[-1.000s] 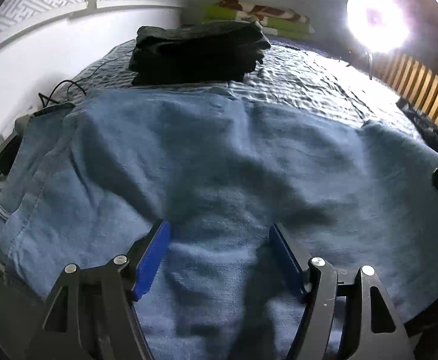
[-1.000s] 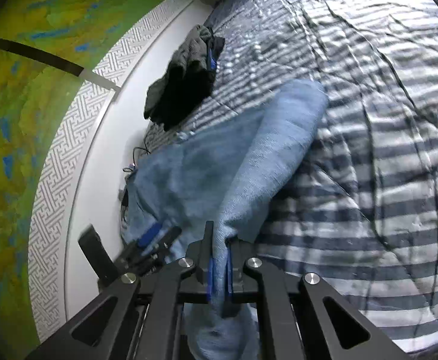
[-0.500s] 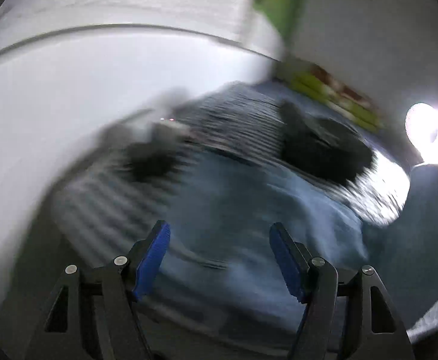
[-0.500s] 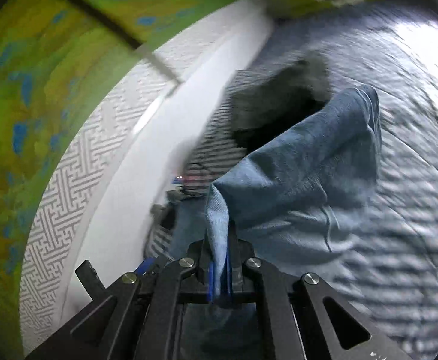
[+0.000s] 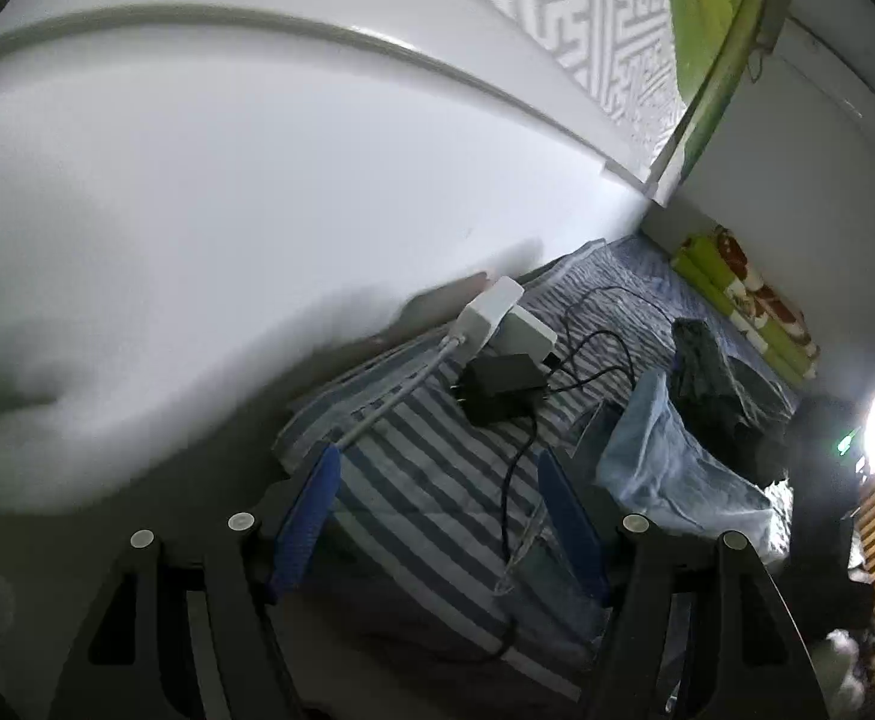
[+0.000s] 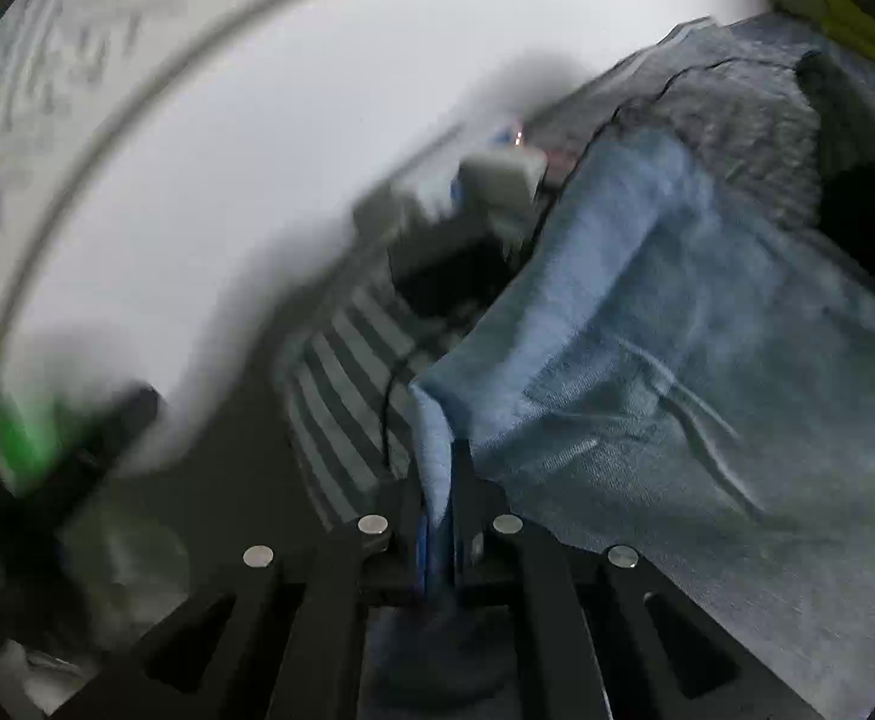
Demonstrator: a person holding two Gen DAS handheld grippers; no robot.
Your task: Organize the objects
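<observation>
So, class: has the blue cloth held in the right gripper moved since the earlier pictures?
Yes. The blue cloth, pinched in the right gripper, has swung over towards the white wall and now lies beside the white charger.

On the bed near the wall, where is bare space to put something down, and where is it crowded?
Free: the striped sheet under the open left gripper, bordered by the white cable, a thin black wire and the blue cloth. Crowded: near the wall, where the white power strip, black adapter and looped wires lie. The right gripper holds the cloth.
</observation>
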